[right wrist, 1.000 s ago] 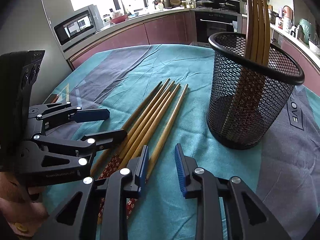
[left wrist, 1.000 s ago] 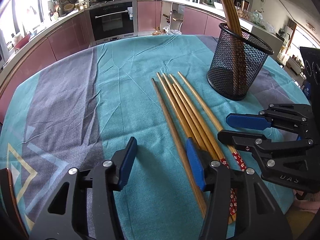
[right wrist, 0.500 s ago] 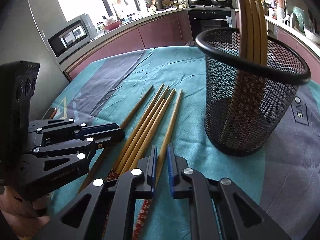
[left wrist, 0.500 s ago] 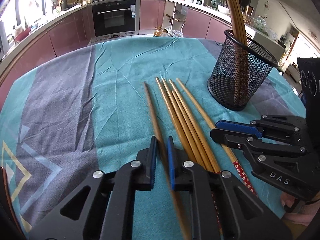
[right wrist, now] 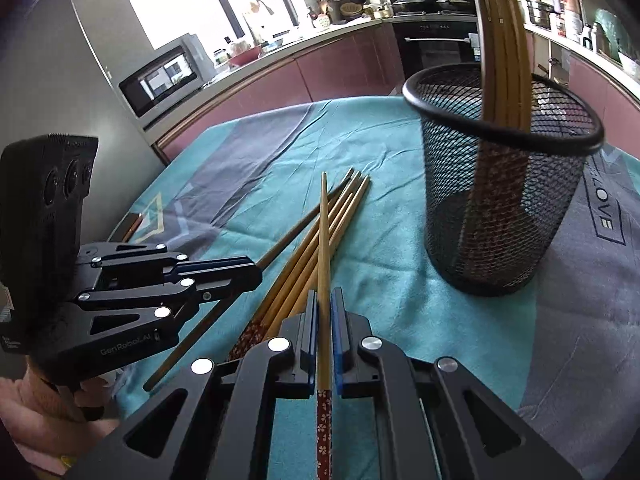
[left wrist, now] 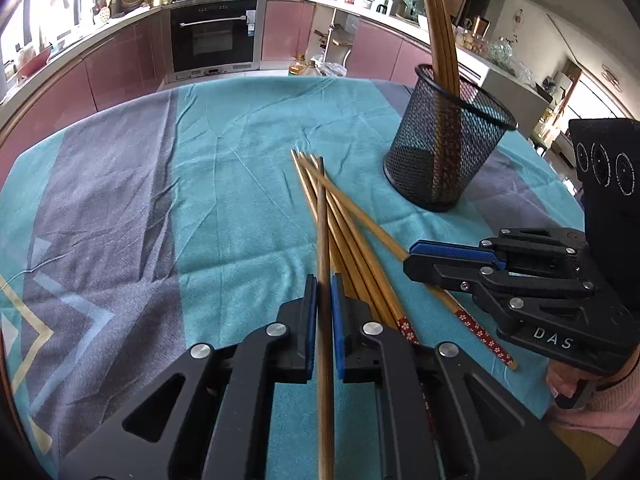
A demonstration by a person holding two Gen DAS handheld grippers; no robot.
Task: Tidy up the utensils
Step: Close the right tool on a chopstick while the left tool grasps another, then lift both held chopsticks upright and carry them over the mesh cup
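You're mid-pickup — left gripper (left wrist: pixel 324 288) clamps a dark chopstick (left wrist: pixel 323 220), right gripper (right wrist: pixel 324 304) a floral-ended chopstick (right wrist: pixel 323 240). Next, carry both to the mesh holder (left wrist: pixel 448 140), far right — tips up.

The tablecloth (left wrist: pixel 224 200) was teal with grey bands and a pale yellow and light blue zigzag near one edge. The mesh cup (left wrist: pixel 444 152) was black. The loose chopsticks (left wrist: pixel 352 240) were tan wood, some with red handles dotted with small white flowers. Both grippers were black with blue pads (left wrist: pixel 337 312). The kitchen cabinets (left wrist: pixel 120 64) were dusky pink
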